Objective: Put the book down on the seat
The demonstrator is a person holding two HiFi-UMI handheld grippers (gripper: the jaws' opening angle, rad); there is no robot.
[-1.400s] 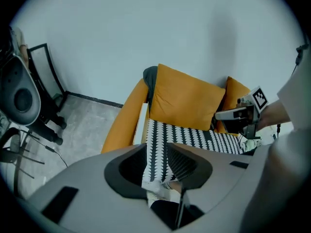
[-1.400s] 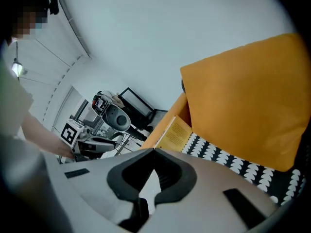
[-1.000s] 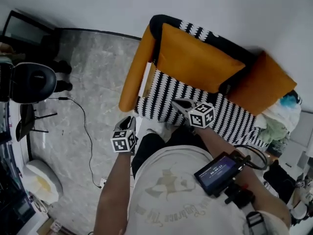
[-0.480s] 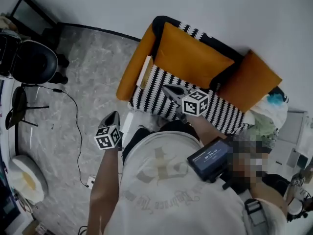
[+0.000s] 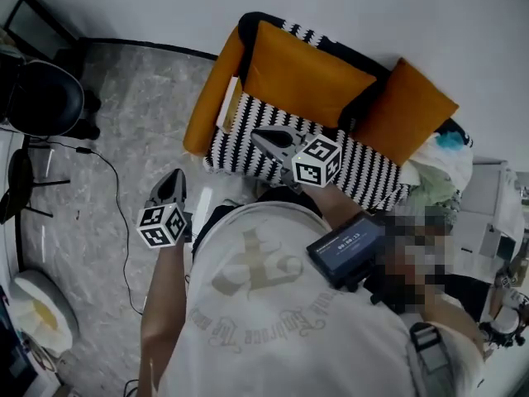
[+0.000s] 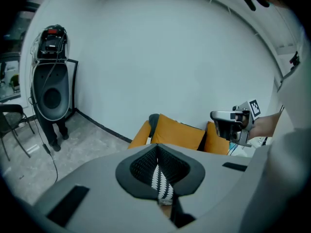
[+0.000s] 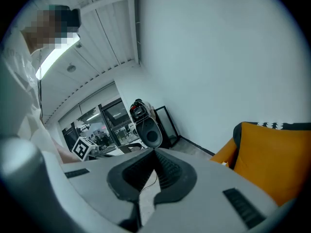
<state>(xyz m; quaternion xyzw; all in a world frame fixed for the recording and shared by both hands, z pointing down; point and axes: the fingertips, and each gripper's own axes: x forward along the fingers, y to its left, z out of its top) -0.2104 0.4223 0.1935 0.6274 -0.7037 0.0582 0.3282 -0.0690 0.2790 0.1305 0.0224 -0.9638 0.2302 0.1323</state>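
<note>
One armchair [image 5: 248, 151] is seen in the head view, standing on the grey marbled floor [image 5: 132, 98] against the white wall. Its seat [image 5: 364, 176] is covered with a black and white zigzag pattern. Three orange parts are counted on it: the left arm [image 5: 207, 106], the back cushion [image 5: 302, 81] and one more cushion [image 5: 405, 118] at the right. One person is seen from above, in a pale shirt [image 5: 273, 321], with one small screen device [image 5: 347, 251] on the chest. One black rounded object [image 5: 41, 98] stands far left, and one thin cable [image 5: 116, 205] is laid over the floor.

Two grippers are held. The left gripper [image 5: 175, 179] is kept over the floor, beside the chair's front corner. The right gripper [image 5: 260, 137] is held above the seat. In each gripper view the jaws are closed tip to tip and nothing is grasped.

One pale flat thing, taken to be the book [image 5: 227, 106], stands on its edge at the seat's left side, leaned against the orange arm, apart from both grippers.

Only the head view shows clearly the book. Only the left gripper view shows the chair from the front, with the right gripper [image 6: 228, 123] beside it. Only the right gripper view shows a glass-walled room [image 7: 104, 123] behind, and the left gripper's marker cube [image 7: 82, 148].
</note>
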